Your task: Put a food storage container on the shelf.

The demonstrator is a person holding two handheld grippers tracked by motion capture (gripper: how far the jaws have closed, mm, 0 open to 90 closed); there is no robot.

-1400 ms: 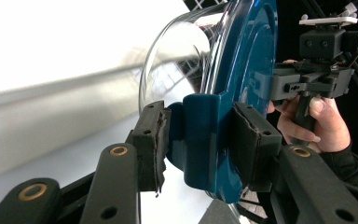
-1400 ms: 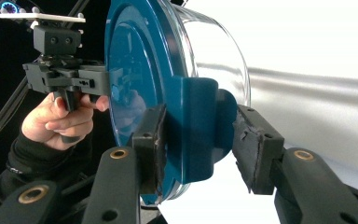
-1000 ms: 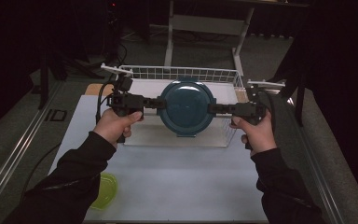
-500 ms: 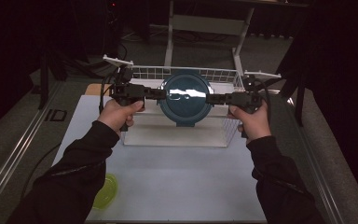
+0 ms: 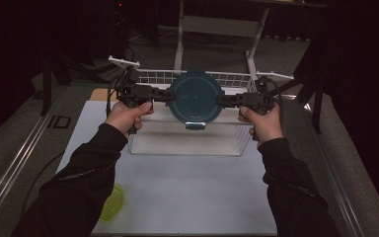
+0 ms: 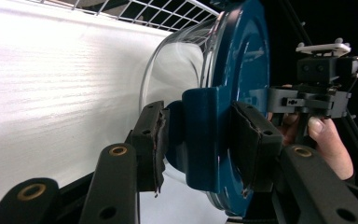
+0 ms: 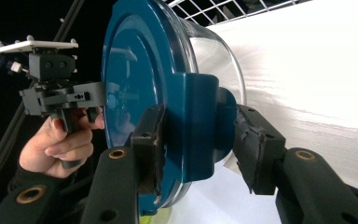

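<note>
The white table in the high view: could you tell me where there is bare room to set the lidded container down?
Free: the white table between the wire basket and the near edge, between both sleeves. Crowded: the green lid by the left sleeve.

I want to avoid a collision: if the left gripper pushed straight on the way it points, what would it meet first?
The lidded glass container it already clamps; beyond that, probably the right gripper holding the opposite side.

We wear long black sleeves (image 5: 84, 173); our black two-jaw left gripper (image 6: 200, 140) has brass-ringed screw holes and frayed pads (image 6: 156, 140) — cable trailing.
</note>
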